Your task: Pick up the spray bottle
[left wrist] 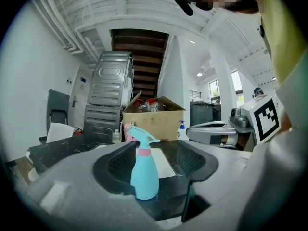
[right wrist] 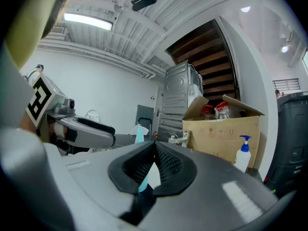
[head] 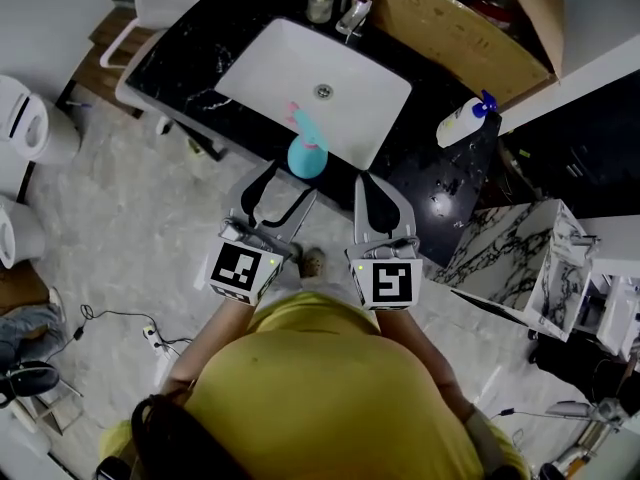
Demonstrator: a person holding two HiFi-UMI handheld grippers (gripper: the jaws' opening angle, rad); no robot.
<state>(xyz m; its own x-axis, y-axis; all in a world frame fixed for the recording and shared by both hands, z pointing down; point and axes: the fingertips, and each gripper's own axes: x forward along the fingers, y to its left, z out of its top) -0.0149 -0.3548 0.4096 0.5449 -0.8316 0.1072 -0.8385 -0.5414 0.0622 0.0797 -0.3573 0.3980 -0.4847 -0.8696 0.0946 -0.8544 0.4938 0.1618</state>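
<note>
A teal spray bottle [head: 307,154] with a pink collar stands upright on the black counter's front edge, just before the white sink [head: 355,118]. My left gripper [head: 288,186] is open just short of it. In the left gripper view the bottle [left wrist: 144,172] stands between the spread jaws of that gripper [left wrist: 157,147], and neither pad touches it. My right gripper [head: 363,182] is beside it to the right, shut and empty. In the right gripper view its jaws [right wrist: 155,146] meet at the tips, and the bottle [right wrist: 139,131] shows just left of them.
A white pump bottle with a blue top [head: 460,122] lies on the counter [head: 440,183] at the right. An open cardboard box [head: 470,30] stands behind it. A faucet [head: 352,16] and a small bottle [head: 320,6] are behind the sink. A marble-patterned cabinet [head: 520,258] stands at the right.
</note>
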